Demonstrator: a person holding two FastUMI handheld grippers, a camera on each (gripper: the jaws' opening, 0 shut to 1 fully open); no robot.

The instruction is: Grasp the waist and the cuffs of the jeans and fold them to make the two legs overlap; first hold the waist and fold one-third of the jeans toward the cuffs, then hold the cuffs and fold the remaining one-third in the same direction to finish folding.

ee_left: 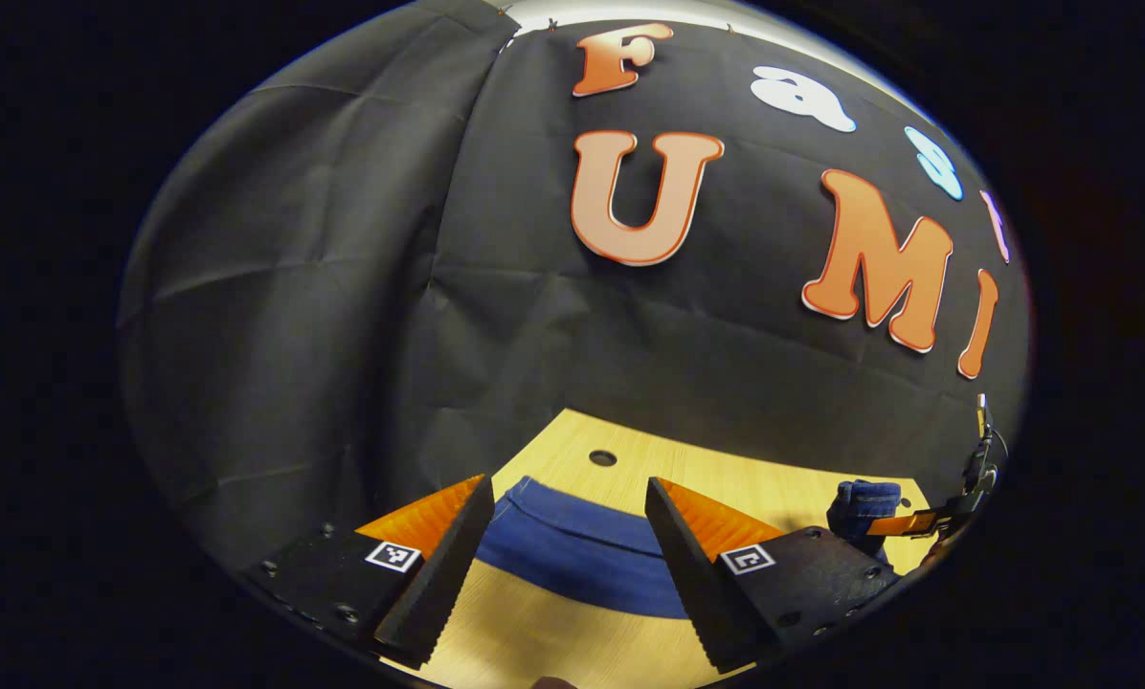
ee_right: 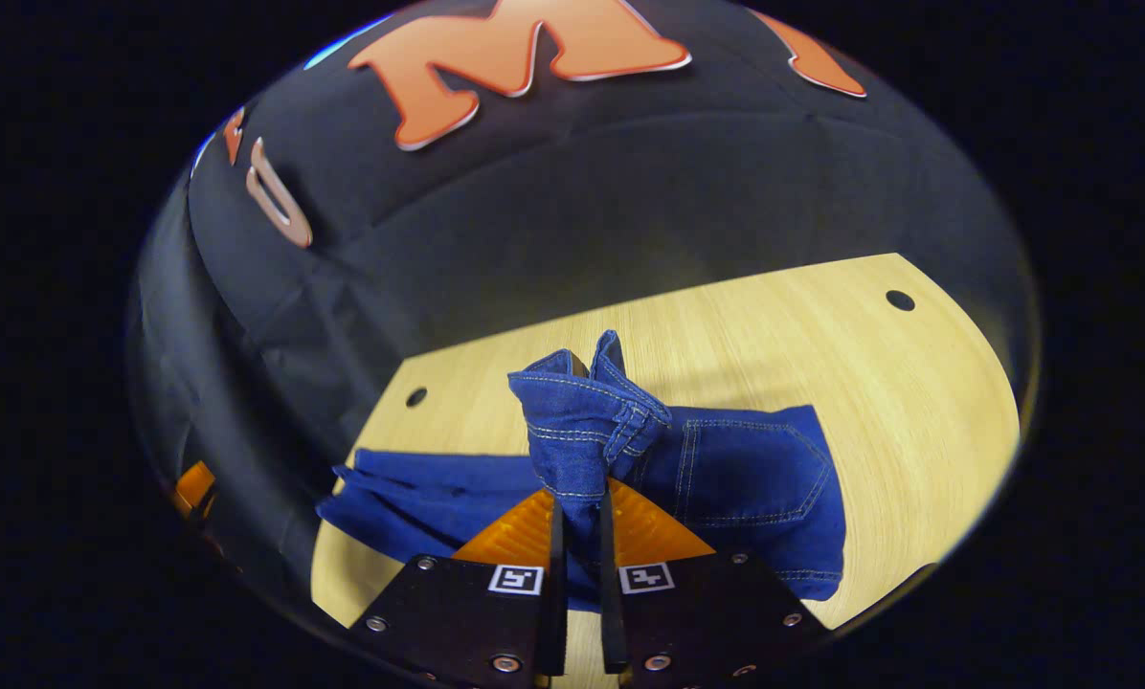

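Blue jeans (ee_right: pixel 754 478) lie flat on a light wooden table (ee_right: pixel 821 316). My right gripper (ee_right: pixel 579 498) is shut on the waist (ee_right: pixel 582 411), which stands up bunched above the fingers. The back pocket side rests on the table to the right, and the legs (ee_right: pixel 410 488) stretch away to the left. In the left gripper view, my left gripper (ee_left: pixel 568 483) hangs open just above the jeans' leg end (ee_left: pixel 582 565), with nothing between its fingers. The right gripper (ee_left: pixel 903 523) shows far to the right there, holding up a wad of denim (ee_left: pixel 864 507).
The table has small round holes (ee_right: pixel 900 300) (ee_right: pixel 416 396) (ee_left: pixel 602 457) near its back edge. The black cloth wall (ee_left: pixel 343 287) rises right behind the table. Bare wood (ee_right: pixel 917 402) lies to the right of the jeans.
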